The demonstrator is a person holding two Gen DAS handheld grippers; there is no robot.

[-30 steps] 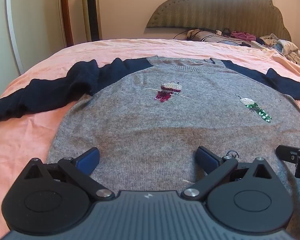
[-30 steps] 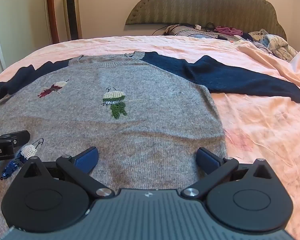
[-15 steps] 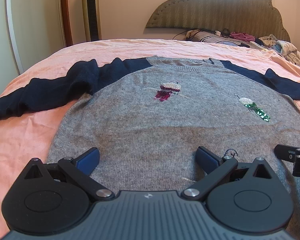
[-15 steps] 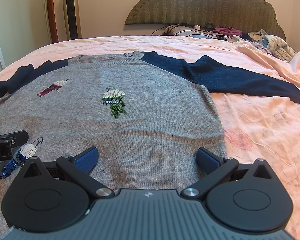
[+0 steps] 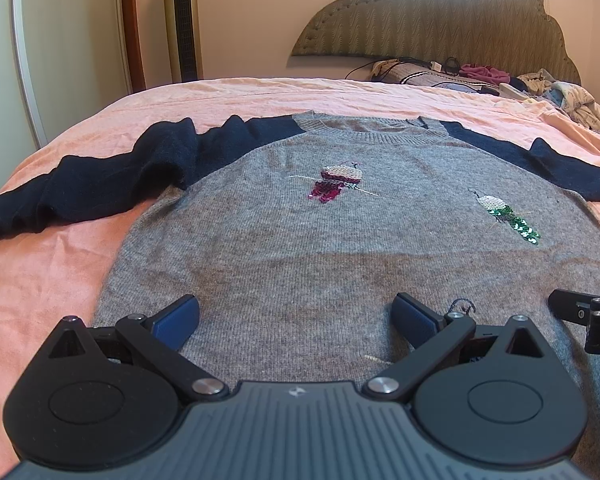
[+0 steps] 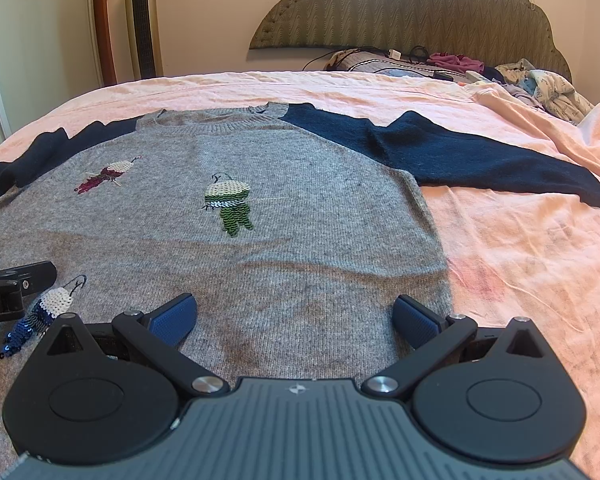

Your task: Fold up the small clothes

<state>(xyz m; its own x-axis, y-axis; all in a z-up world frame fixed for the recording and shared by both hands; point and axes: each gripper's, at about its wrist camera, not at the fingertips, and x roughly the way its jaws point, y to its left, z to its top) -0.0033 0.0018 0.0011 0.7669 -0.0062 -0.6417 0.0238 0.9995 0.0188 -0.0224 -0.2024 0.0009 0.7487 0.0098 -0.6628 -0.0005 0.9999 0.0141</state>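
A grey knit sweater (image 5: 300,248) with navy sleeves and sequin figures lies flat, front up, on the pink bed; it also shows in the right wrist view (image 6: 260,240). Its left sleeve (image 5: 88,184) is spread out and bunched, its right sleeve (image 6: 480,160) stretches to the right. My left gripper (image 5: 296,316) is open and empty over the hem's left part. My right gripper (image 6: 296,316) is open and empty over the hem's right part. Each gripper's finger shows at the edge of the other's view.
The pink bedsheet (image 6: 520,260) covers the bed (image 5: 40,280). A pile of clothes and cables (image 6: 460,66) lies by the padded headboard (image 5: 440,20). A tower fan (image 5: 182,20) stands against the wall at the left.
Both grippers have hardly moved; the views shifted very slightly. Both stay open. The sweater has not moved.
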